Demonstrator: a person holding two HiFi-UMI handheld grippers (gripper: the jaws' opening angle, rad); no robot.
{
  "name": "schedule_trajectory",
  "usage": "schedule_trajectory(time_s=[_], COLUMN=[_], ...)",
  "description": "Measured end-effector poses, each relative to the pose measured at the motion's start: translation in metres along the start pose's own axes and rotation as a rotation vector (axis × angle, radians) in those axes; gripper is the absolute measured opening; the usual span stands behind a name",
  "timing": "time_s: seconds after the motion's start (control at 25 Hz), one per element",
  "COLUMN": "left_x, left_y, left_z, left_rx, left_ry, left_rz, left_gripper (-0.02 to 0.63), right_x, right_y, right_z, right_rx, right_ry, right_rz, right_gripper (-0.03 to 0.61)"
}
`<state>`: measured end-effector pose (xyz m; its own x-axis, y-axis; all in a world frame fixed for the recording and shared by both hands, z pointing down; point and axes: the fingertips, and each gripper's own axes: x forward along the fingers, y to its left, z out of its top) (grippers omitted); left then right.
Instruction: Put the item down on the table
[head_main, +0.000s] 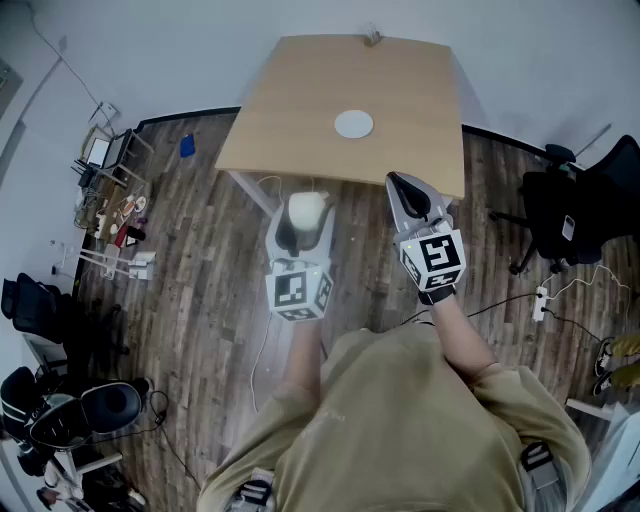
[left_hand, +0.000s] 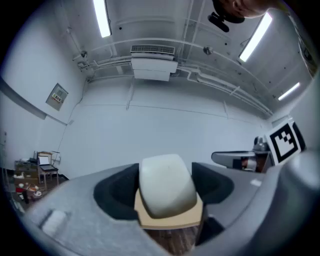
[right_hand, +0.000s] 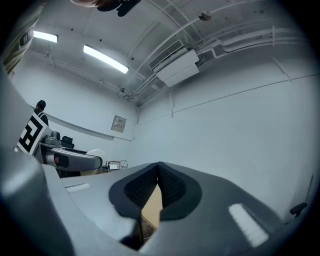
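Observation:
My left gripper (head_main: 306, 213) is shut on a cream-white rounded item (head_main: 307, 209), held in the air just short of the near edge of the wooden table (head_main: 300, 110). In the left gripper view the cream-white item (left_hand: 166, 185) fills the space between the dark pads. My right gripper (head_main: 408, 189) hovers at the table's near edge, shut with nothing in it; in the right gripper view its black pads (right_hand: 170, 185) meet at the top. A white round disc (head_main: 353, 124) lies on the table's middle.
A black office chair (head_main: 575, 205) stands to the right on the wood floor. Shelving with clutter (head_main: 112, 205) is at the left, more black chairs (head_main: 60, 400) at lower left. A small object (head_main: 373, 38) sits at the table's far edge.

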<state>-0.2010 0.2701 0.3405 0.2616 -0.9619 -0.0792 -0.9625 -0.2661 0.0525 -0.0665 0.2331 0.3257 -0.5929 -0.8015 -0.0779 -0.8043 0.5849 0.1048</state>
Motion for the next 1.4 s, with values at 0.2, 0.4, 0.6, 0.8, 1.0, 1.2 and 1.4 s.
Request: schedule_trajectory(time_s=[0.2, 0.4, 0.6, 0.8, 1.0, 1.2, 1.4], left_x=[-0.005, 0.014, 0.057, 0.121, 0.190, 0.254, 0.302], left_y=[0.011, 0.003, -0.004, 0.005, -0.005, -0.012, -0.030], left_z=[-0.007, -0.015, -0.027, -0.021, -0.008, -0.018, -0.046], left_rx=[-0.017, -0.018, 0.023, 0.067, 0.083, 0.059, 0.030], left_ry=[-0.002, 0.010, 0.018, 0.026, -0.010, -0.001, 0.047], left_rz=[-0.005, -0.025, -0.038, -0.012, 0.027, 0.066, 0.097], left_gripper=[0.328, 0.328, 0.328, 0.328, 0.328, 0.328, 0.328], right_x=[-0.001, -0.008, 0.024, 0.081, 0.124, 0.157, 0.180], right_y=[0.013, -0.013, -0.048, -0.086, -0.145, -0.195, -0.237], right_z=[-0.009, -0.026, -0.041, -0.033, -0.023, -0.032, -0.061], right_rx=[-0.013, 0.016, 0.074, 0.091, 0.101, 0.107, 0.162], right_ry=[0.026, 0.070, 0.048, 0.019, -0.023, -0.034, -0.005], right_rz=[-0.004, -0.078, -0.074, -0.021, 0.024, 0.073, 0.107], right_gripper=[0.006, 0.006, 0.006, 0.006, 0.006, 0.006, 0.006])
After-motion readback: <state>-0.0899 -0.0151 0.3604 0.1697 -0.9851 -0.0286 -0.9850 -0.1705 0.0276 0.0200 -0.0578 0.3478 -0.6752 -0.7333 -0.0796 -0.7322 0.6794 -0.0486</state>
